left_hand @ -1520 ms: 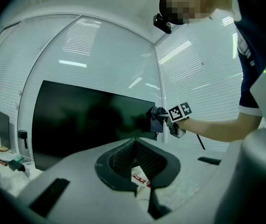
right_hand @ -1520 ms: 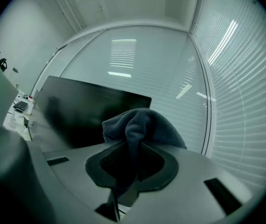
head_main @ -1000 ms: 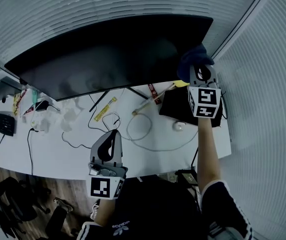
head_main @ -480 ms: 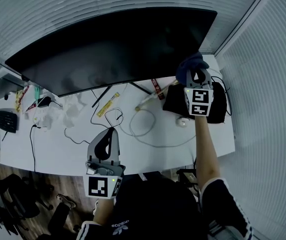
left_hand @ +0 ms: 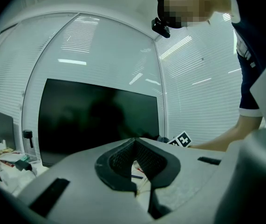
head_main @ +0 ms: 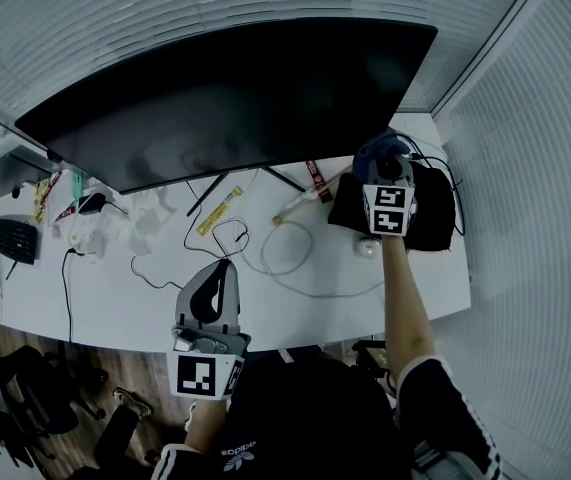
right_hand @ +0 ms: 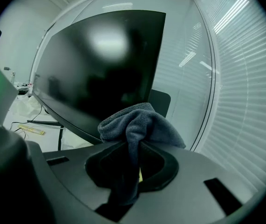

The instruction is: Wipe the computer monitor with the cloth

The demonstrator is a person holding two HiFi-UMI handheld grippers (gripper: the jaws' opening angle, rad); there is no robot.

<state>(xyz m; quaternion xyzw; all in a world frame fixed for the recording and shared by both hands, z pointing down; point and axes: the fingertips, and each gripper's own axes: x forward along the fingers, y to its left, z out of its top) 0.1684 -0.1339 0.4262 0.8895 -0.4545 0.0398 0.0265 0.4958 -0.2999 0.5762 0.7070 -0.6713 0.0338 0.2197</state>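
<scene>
**Cloth poised by the monitor's lower right corner**

The cloth (right_hand: 137, 125) is bunched in the clamped jaws of the right gripper (head_main: 382, 160), just beside the bottom right corner of the monitor (head_main: 235, 88) and seemingly off the glass. The monitor stands at the back of the desk (head_main: 305, 313). A good wipe likely means pressing the loose fold flat, not the jaw tips, and sweeping leftward in overlapping passes. The left gripper (left_hand: 135, 171) hangs low by the desk's front edge, jaws together on nothing. A black bag (head_main: 437, 213), loose cables (head_main: 283, 260) and the stand legs (head_main: 205, 196) below could snag a low pass.

Head view steeply down; gripper views forward; all share monitor (head_main: 225, 98).
</scene>
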